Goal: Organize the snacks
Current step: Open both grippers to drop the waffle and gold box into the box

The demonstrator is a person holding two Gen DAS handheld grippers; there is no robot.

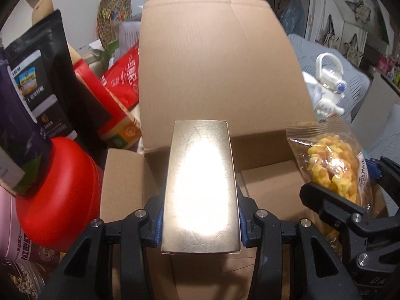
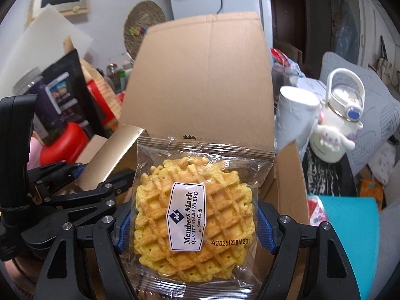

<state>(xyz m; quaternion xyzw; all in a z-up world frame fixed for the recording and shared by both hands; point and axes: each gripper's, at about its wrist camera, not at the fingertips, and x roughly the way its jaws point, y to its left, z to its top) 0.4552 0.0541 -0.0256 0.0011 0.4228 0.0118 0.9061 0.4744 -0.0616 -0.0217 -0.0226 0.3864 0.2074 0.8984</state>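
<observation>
Above the open cardboard box (image 1: 215, 75), 2 grippers each carry 1 snack. Its far flap stands upright, and the part of its floor that can be seen is bare brown cardboard; the rest of the inside is hidden behind the snacks.

At the near edge of the box, the left gripper (image 1: 201, 215) is clamped on a shiny golden packet (image 1: 201, 185), with the blue pads pressing both long sides. A strong glare covers the face of the packet, so I cannot read any print. The packet points toward the far flap of the box.

Just to the right of it, over the right part of the box, the right gripper (image 2: 193, 227) is closed on a clear bag with 1 yellow waffle cookie (image 2: 195, 215) inside. A white label on the bag reads "Member's Mark".

Left of the box there is a crowd of other goods: a round red tin (image 1: 60, 195), a black pouch (image 1: 40, 80) and a red and white carton (image 1: 110, 107). Right of the box stands a white bottle with a plush toy (image 2: 337, 130).
</observation>
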